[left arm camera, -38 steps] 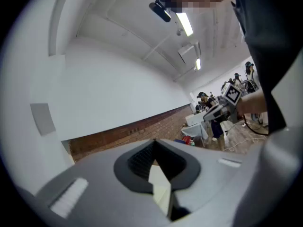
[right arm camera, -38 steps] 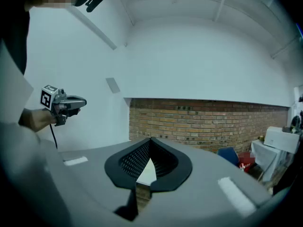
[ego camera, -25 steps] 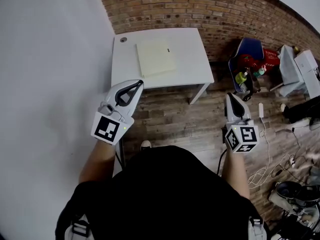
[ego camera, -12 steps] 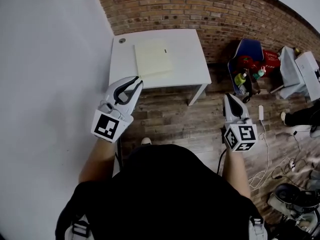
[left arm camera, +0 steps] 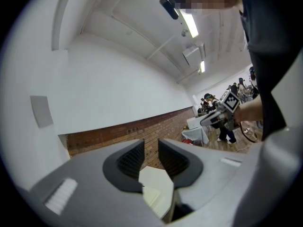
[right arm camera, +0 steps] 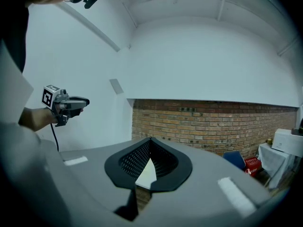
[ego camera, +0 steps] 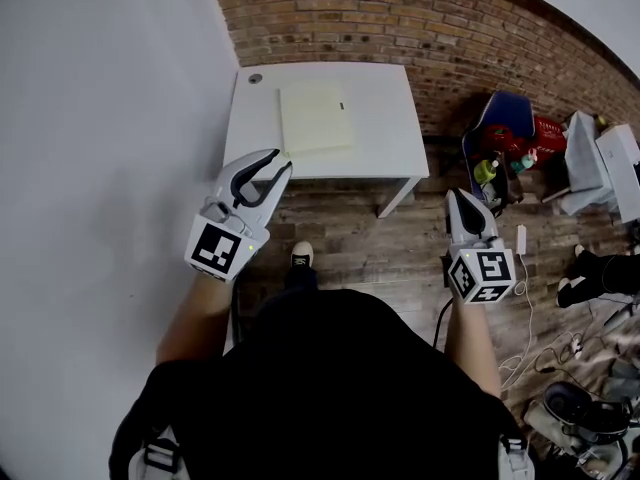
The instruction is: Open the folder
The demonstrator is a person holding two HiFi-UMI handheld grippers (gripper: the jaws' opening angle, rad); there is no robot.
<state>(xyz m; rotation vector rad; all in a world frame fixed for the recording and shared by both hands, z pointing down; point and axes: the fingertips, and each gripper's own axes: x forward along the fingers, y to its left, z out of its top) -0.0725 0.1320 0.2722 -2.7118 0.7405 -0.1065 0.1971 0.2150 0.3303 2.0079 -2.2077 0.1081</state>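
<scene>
Pale folder [ego camera: 315, 118] — closed, flat on table [ego camera: 385, 118]

Brick wall [ego camera: 400, 8] runs across at twelve o'clock and meets a plain white wall [ego camera: 100, 118] at nine. A white table [ego camera: 385, 128] sits tucked in that corner on the dark wood floor [ego camera: 350, 243]. Blue chair [ego camera: 505, 108] at two, cloth-draped table [ego camera: 580, 158] at three, cables [ego camera: 520, 348] trailing at four. Strip lights [left arm camera: 191, 23] glowing overhead.

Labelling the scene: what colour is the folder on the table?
Folder: pale yellow, best in head view.
</scene>
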